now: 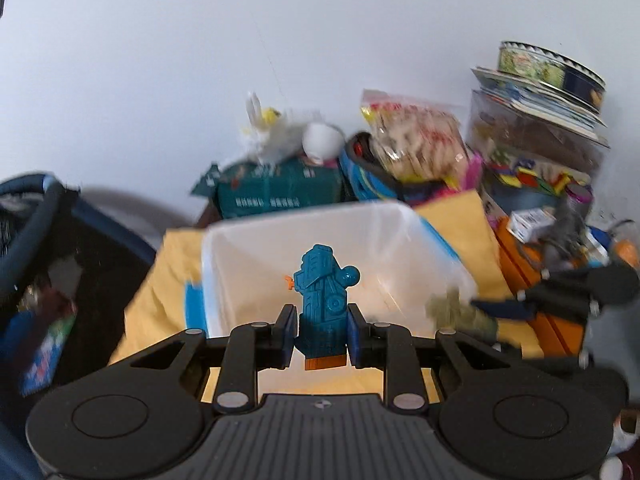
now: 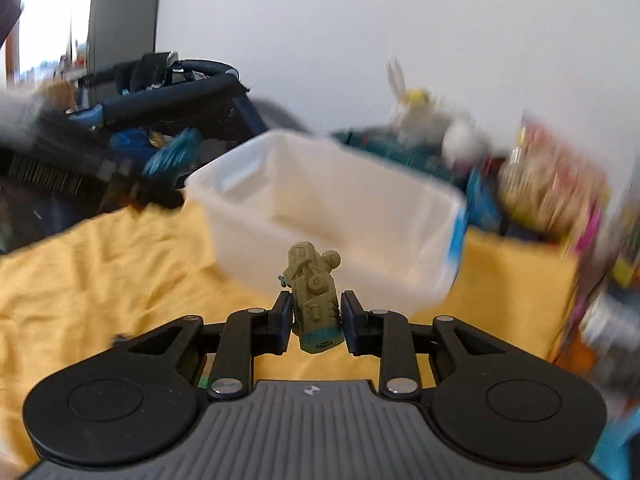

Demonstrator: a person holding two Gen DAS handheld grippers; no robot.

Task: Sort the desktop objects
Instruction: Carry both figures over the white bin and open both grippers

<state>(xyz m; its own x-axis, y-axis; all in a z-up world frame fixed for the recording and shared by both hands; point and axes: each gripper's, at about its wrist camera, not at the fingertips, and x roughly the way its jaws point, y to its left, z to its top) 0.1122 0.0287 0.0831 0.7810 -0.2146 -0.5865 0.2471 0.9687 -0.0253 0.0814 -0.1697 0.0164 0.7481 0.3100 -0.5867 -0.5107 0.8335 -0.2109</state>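
Ahead of both hands, on the yellow cloth (image 2: 100,280) that covers the tabletop, stands the translucent white bin (image 2: 436,216), and every place here is best read from it. Behind the bin lies a heap of packets and boxes against the wall; to its left side sits a dark mesh basket (image 1: 44,240). In the left wrist view the bin's open mouth lies directly beyond the fingertips, its near rim just past them, so the left gripper (image 1: 320,330) looks the nearer of the two to a drop. Its fingers are clenched on a blue toy figure (image 1: 322,304), which stands upright between the pads, long axis running up toward the bin's interior, orange base toward the camera. In the right wrist view the bin sits farther off and slightly to the right, its near wall facing the right gripper (image 2: 316,316). These fingers grasp an olive-green toy figure (image 2: 314,296), long axis likewise upright but leaning a little left. Judging from this, each toy must travel forward over the near rim before release.
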